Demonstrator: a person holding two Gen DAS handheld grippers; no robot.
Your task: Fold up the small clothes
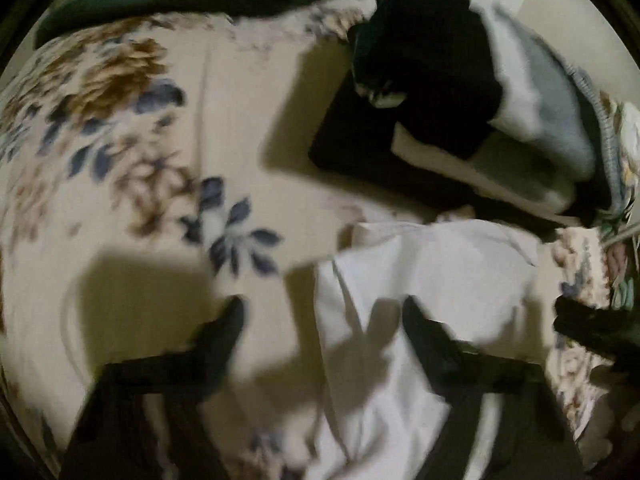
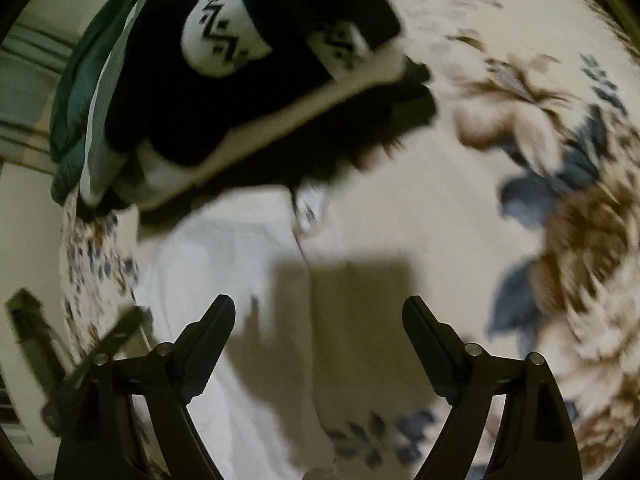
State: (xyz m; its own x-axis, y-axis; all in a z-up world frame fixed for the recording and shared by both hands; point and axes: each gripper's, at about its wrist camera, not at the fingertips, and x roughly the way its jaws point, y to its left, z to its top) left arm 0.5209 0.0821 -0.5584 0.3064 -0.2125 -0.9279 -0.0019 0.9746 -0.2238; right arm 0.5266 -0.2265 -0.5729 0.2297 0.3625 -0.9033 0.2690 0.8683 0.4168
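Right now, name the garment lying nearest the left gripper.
The white garment, spread flat on the floral bedspread beneath the left gripper; the dark folded clothes sit stacked farther away.

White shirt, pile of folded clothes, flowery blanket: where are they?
white shirt (image 1: 440, 264): left wrist view, flat middle of the cloth.
pile of folded clothes (image 2: 168, 100): right wrist view, black top garment.
flowery blanket (image 2: 568, 160): right wrist view, blue and brown flowers.

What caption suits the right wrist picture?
Open right gripper above a white garment on a floral blanket, near stacked clothes.
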